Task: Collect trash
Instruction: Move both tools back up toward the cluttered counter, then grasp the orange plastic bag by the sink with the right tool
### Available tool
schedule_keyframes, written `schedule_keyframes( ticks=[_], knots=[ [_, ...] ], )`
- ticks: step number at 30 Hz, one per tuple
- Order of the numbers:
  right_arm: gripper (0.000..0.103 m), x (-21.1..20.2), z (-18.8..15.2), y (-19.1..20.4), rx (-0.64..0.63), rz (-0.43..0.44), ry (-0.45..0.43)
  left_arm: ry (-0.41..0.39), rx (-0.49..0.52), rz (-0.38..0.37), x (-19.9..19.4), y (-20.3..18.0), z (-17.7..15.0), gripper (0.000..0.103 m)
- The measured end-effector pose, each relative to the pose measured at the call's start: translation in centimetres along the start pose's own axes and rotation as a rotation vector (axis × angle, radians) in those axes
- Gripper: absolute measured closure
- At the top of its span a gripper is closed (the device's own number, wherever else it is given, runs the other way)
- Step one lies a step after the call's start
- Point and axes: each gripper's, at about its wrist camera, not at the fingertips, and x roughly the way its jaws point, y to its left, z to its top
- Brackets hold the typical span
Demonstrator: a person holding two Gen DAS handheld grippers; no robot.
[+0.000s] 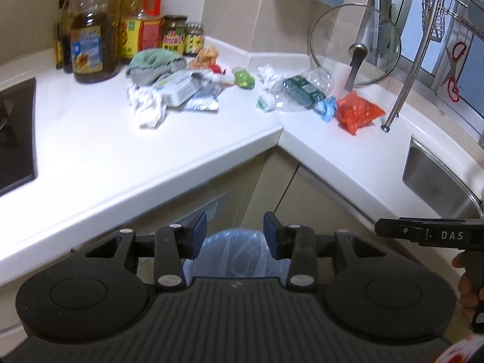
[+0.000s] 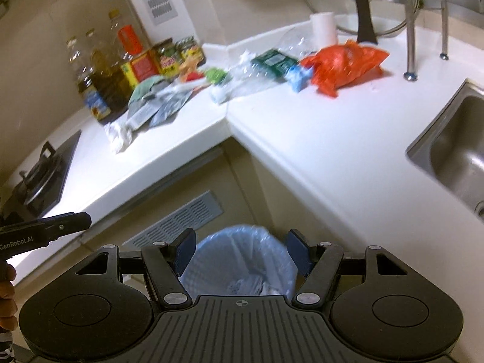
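Left gripper [image 1: 235, 230] empty, jaws apart, above blue-lined bin [image 1: 233, 249]. Crushed clear plastic bottle [image 1: 302, 92], orange plastic bag [image 1: 358, 113] near white L-shaped counter [image 1: 90, 151] inner corner.

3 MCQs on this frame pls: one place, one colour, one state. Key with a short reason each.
1. Where is the trash bin?
A. on the floor below the countertop corner
B. in the sink
C. on the stove

2. What colour is the plastic bag nearest the sink?
A. black
B. red-orange
C. purple

3. What state is the right gripper in?
A. shut on a bottle
B. shut on a tissue
C. open and empty

Key: 1 A, the lined bin shows below the countertop edge, between the fingers; 2 B, the bag by the rack legs is red-orange; 3 C, the jaws stand apart with only the bin seen beyond.
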Motion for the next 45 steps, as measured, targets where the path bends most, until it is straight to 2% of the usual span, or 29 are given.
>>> schedule_keyframes(
  ticks=[8,13,22,24,34,45],
  knots=[
    [0.029,0.1,4.0,-3.9,0.018,0.0,-0.06,-0.031,0.028,0.006,2.5,-3.0,3.1,0.064],
    [0.027,0.7,7.0,-6.9,0.047,-0.012,-0.103,-0.053,0.044,0.011,5.0,-4.8,5.5,0.062],
    [0.021,2.6,12.1,-12.0,0.14,-0.02,-0.179,-0.1,0.122,0.017,10.7,-7.9,10.4,0.046],
    [0.021,3.0,13.0,-12.9,0.158,-0.021,-0.205,-0.105,0.14,0.018,12.1,-8.5,11.4,0.046],
    [0.018,6.3,16.3,-17.7,0.35,0.026,-0.26,-0.095,0.193,0.03,18.2,-10.4,15.3,0.041],
    [0.017,9.8,18.2,-20.6,0.573,0.061,-0.296,-0.068,0.235,0.045,21.4,-10.8,16.1,0.035]
  ],
)
